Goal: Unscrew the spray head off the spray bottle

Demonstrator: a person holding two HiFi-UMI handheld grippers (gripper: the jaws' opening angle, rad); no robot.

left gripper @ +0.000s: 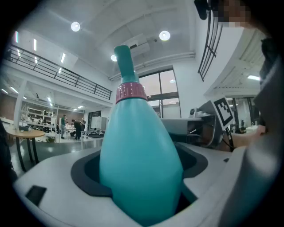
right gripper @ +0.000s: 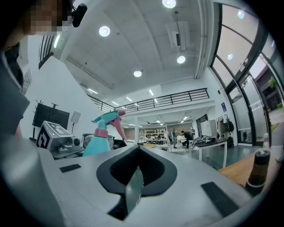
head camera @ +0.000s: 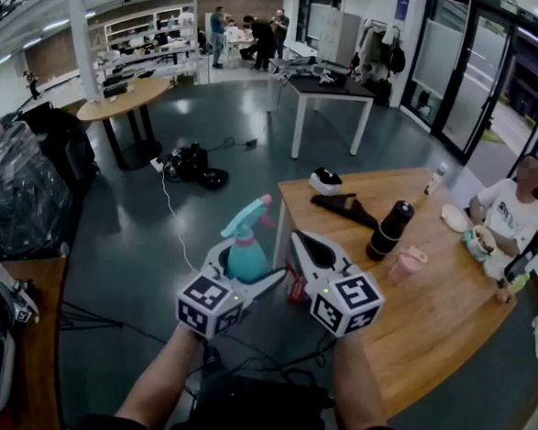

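left gripper (head camera: 249,263) clamped, right gripper (head camera: 302,245) closed

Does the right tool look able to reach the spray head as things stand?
Probably yes. The spray head stands clear above the left tool, which grips the bottle by its body, and nothing lies between it and the right tool beside it. That tool is shut, though, so it must open first.

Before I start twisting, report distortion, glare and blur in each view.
Head view: fisheye bends the glass doors; glare patches on the floor. Left gripper view: the spray bottle looms close and soft, corners black. Right gripper view: ceiling lights blown out, corners black.
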